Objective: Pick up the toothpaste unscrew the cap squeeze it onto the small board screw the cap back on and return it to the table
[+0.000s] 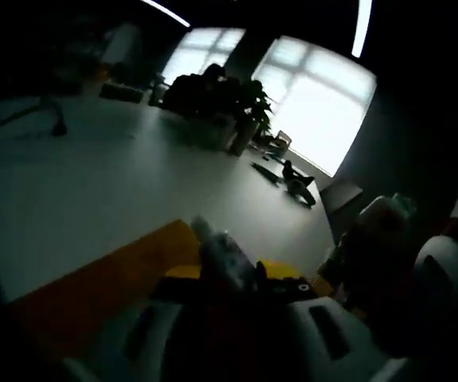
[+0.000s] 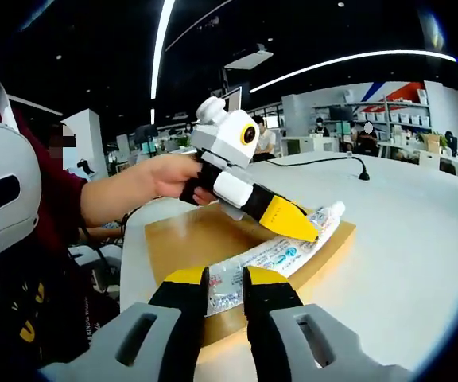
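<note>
My left hand (image 2: pixel 169 177): it comes in from the left of the right gripper view and grips the handle of my left gripper (image 2: pixel 304 229), white and black with yellow tips.
My left gripper, state: in the right gripper view its yellow tips lie together, pressed down on the toothpaste tube (image 2: pixel 281 256) near the tube's far end. From here I cannot tell whether they pinch the tube or only press on it.
My left gripper, own view: dark and blurred. The jaws rise from the bottom edge, with a pale, rounded piece of the tube (image 1: pixel 221 247) between them and an orange-yellow patch of the small board (image 1: pixel 94 294) to the left.
Small board (image 2: pixel 181 239): light wood, lying flat near the desk's near left edge in the right gripper view.
Toothpaste tube: white with blue print, lying slantwise across the board, its far end reaching past the board's far right corner.
My right gripper (image 2: pixel 225 298): black jaws with yellow tips, clenched on the near end of the tube, which sits between them at the board's near edge.
Desk (image 2: pixel 404 263): white, wide, running off to the right; a black cable (image 2: pixel 324 161) lies along its far edge.
Far desk, left gripper view: a dark potted plant (image 1: pixel 237 111) stands before bright windows (image 1: pixel 316 103).
</note>
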The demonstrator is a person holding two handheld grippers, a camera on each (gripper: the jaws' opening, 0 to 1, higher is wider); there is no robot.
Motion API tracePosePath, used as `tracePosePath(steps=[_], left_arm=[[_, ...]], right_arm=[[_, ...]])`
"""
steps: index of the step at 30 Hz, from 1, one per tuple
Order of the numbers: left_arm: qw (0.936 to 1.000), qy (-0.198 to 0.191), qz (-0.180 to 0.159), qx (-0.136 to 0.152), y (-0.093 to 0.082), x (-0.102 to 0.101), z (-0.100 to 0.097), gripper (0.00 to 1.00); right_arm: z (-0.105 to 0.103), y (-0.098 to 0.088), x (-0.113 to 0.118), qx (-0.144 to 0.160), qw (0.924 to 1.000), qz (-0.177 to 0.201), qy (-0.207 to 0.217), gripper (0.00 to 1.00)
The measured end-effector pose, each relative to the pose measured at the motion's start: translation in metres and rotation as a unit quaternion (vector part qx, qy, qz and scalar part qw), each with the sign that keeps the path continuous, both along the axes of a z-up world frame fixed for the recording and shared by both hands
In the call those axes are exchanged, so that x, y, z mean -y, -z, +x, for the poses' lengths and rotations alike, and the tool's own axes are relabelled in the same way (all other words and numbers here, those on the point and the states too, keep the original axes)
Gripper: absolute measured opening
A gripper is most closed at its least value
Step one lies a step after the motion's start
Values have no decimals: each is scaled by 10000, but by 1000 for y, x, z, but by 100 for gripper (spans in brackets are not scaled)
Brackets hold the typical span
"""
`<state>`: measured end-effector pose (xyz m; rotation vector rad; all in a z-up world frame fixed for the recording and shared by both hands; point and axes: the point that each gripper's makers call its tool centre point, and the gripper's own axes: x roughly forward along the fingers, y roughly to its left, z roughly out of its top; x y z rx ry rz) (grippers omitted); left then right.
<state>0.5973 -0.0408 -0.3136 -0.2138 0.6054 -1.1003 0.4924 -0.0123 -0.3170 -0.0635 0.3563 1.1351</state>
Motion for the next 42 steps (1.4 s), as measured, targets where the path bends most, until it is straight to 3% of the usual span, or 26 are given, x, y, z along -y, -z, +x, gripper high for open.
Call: tracePosePath(steps=[5, 10, 15, 17, 20, 21, 24, 27, 33, 42], left_arm=[[10000, 3, -6, 35, -1, -7, 4, 24], [9998, 21, 119, 161, -1, -4, -4, 26], [9997, -33, 11, 237, -7, -8, -12, 26], [9994, -99, -74, 318, -11, -2, -22, 25], [9988, -180, -399, 230, -22, -8, -24, 25], [9986, -150, -445, 224, -23, -9, -26, 26], [9983, -141, -422, 389, -25, -13, -27, 27], [9977, -23, -307, 598, -23, -16, -33, 27], [9973, 29, -277, 674, -22, -22, -38, 34], [9967, 126, -24, 802, -16, -31, -45, 38]], right_arm=[[-1, 0, 1, -29, 10000, -20, -20, 17], [-3, -3, 1, -4, 10000, 14, -56, 17], [3, -13, -1, -42, 9989, 447, 140, 17], [14, -12, 9, -112, 9977, 566, 367, 17], [29, -9, 34, -124, 9961, 457, 744, 17], [42, -7, 48, -77, 9926, 376, 1155, 18], [52, -3, 57, -133, 9921, 263, 1218, 20], [58, -2, 56, -171, 9917, 280, 1243, 24], [63, -7, 47, -436, 9901, 618, 1182, 32], [66, -4, 35, -639, 9897, 672, 1094, 39]])
